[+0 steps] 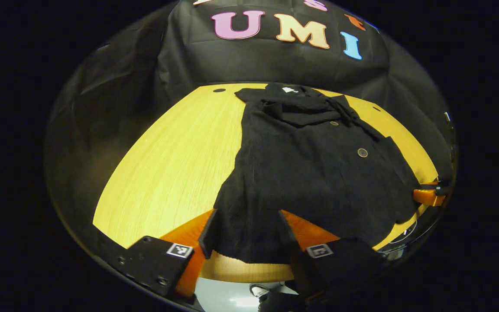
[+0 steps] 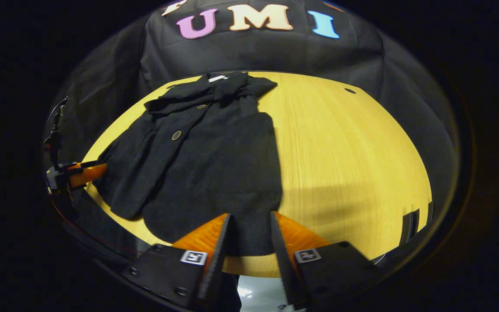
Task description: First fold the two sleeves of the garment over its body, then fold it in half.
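A black garment (image 1: 314,173) lies spread on the yellow wooden table (image 1: 176,164), collar toward the booth's black cloth wall and hem toward the near table edge. Both sleeves lie folded over the body. A round button (image 1: 362,152) shows on the front panel, and a small white tag (image 1: 289,89) sits at the collar.

In the left gripper view, the left hand-held gripper (image 1: 246,232) is at the near table edge with its two orange fingers spread apart. The garment's hem lies between them. The black pads stand either side of the cloth with a clear gap, so the jaws are open and not pressing on the fabric. At the right edge of this view the other gripper's orange finger (image 1: 427,196) shows beside the garment's lower corner.

In the right gripper view, the right hand-held gripper (image 2: 249,234) is likewise at the near edge, fingers parted, with the hem of the garment (image 2: 215,160) lying between them. The gap is narrower here, but the pads do not visibly clamp the cloth; the jaws read as open. The button (image 2: 176,135) shows left of centre. The table (image 2: 353,160) is bare wood to the right of the garment. At the far left, the other gripper's orange finger (image 2: 85,173) sits just beside the garment's side edge.
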`<control>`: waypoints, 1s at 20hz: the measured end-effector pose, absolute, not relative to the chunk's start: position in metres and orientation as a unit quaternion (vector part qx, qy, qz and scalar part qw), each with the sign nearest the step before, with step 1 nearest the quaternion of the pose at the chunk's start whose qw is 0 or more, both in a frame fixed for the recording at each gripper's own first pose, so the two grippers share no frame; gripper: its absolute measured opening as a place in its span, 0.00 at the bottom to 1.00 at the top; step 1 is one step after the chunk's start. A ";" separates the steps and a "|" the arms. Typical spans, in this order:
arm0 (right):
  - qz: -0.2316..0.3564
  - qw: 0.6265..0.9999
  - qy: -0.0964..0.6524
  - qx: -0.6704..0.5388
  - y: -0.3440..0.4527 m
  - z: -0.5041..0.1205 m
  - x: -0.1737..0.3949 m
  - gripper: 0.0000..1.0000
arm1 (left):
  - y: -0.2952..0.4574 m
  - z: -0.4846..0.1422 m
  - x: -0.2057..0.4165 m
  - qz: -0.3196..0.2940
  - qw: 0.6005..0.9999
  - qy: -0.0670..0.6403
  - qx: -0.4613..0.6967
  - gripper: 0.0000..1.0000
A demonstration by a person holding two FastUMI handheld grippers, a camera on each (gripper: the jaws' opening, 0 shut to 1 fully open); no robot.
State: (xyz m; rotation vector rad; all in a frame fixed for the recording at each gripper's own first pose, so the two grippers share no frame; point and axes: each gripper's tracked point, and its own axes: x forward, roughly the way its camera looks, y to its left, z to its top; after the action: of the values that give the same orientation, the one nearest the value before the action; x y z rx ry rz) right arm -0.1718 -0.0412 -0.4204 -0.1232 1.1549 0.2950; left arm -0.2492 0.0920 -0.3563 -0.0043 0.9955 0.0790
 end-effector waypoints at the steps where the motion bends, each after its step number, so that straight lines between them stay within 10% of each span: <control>1: 0.147 0.826 0.542 -0.052 -0.037 -0.420 -0.171 0.35 | 0.086 -0.358 -0.248 0.027 0.880 0.473 -0.004 0.59; 4: 0.158 0.823 0.544 -0.047 -0.036 -0.419 -0.171 0.11 | 0.076 -0.358 -0.244 0.021 0.886 0.462 -0.029 0.13; 6: 0.156 0.821 0.549 -0.030 -0.037 -0.420 -0.170 0.03 | 0.075 -0.359 -0.244 0.025 0.884 0.464 -0.046 0.01; 20: 0.212 0.845 0.491 0.023 -0.008 -0.368 -0.139 0.03 | 0.057 -0.314 -0.204 0.043 0.888 0.446 -0.104 0.00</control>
State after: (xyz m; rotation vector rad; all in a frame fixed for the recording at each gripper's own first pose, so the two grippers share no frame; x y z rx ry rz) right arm -0.1392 -0.0085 -0.3680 0.0488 1.0359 0.4481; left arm -0.2038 0.0567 -0.3138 -0.2165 0.9275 0.0900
